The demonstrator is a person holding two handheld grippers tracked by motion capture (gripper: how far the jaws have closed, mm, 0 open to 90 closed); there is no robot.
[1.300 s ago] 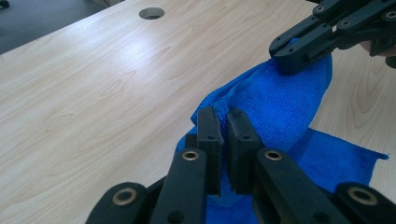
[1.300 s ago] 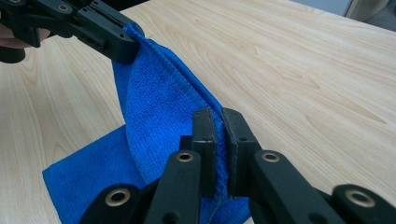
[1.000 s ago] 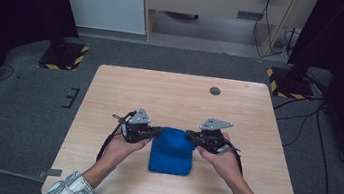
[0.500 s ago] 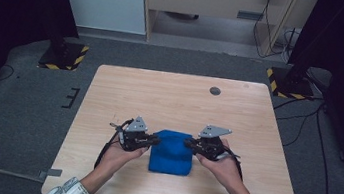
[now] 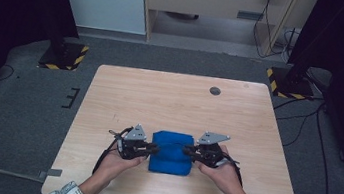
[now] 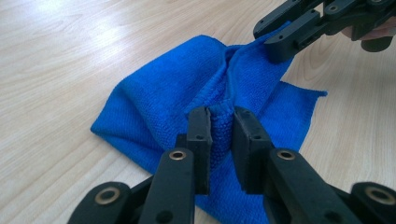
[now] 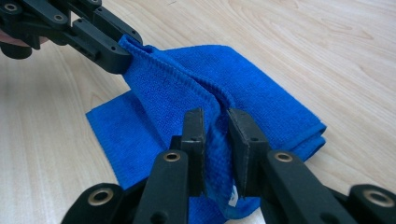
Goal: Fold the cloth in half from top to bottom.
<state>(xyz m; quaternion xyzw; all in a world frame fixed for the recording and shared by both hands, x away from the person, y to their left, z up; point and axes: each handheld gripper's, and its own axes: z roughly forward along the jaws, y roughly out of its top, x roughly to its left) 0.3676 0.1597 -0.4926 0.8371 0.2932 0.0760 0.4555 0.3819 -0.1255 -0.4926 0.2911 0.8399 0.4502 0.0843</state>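
Pinching blue microfibre cloth at both side edges: left gripper clenched on fold, right gripper likewise. Cloth sags between your jaws onto table. Folding step mid-way, probably. Next: carry both edges together, evenly, release flat.

We find no readable words, labels, brand names or numbers anywhere. The one sign-like marking we see is yellow-and-black hazard striping on two stand bases on the floor beyond the table's far corners.
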